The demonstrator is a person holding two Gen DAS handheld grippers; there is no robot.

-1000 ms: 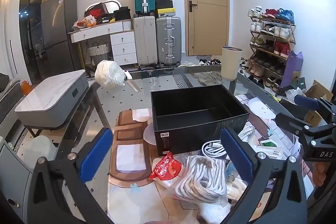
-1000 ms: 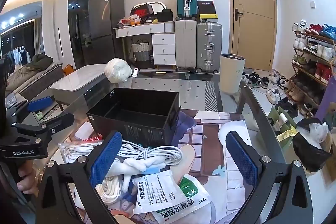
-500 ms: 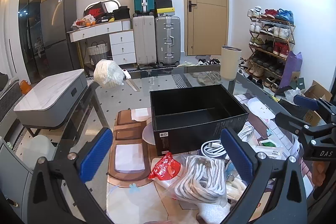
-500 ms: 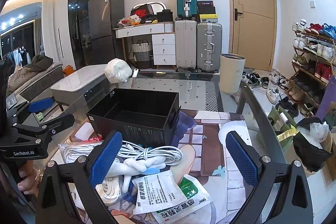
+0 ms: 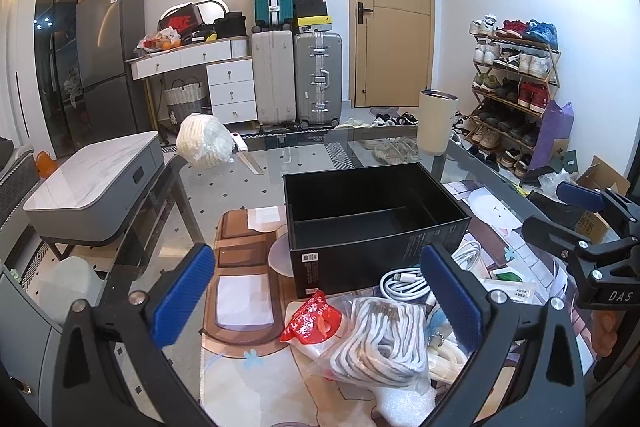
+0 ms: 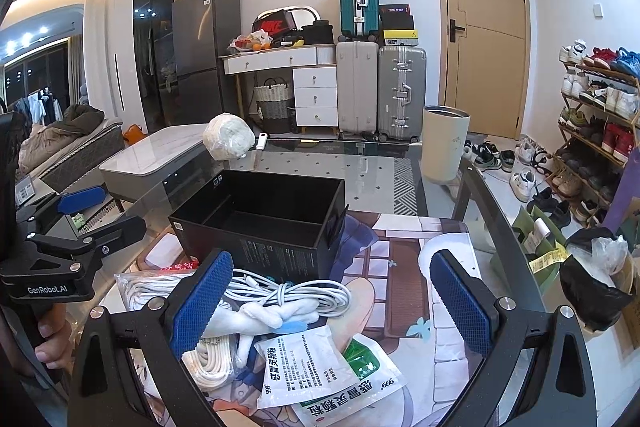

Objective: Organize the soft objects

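An open black box point(image 5: 372, 215) point(image 6: 260, 223) stands on the glass table, empty inside. In front of it lies a heap of soft things: a clear bag of white rope point(image 5: 380, 339), a red packet point(image 5: 310, 317), a coiled white cable point(image 5: 404, 283) point(image 6: 288, 293), a white plush piece point(image 6: 276, 313) and medicine sachets point(image 6: 304, 367). My left gripper point(image 5: 316, 299) is open and empty above the red packet and rope bag. My right gripper point(image 6: 332, 303) is open and empty above the cable and plush. Each gripper shows at the other view's edge.
A printed mat point(image 6: 404, 267) covers the table. A white bagged bundle point(image 5: 206, 141) sits at the table's far left corner. A cream cylinder bin point(image 6: 444, 143), shoe rack point(image 5: 516, 83), suitcases point(image 5: 296, 75) and a black bag point(image 6: 592, 283) stand around.
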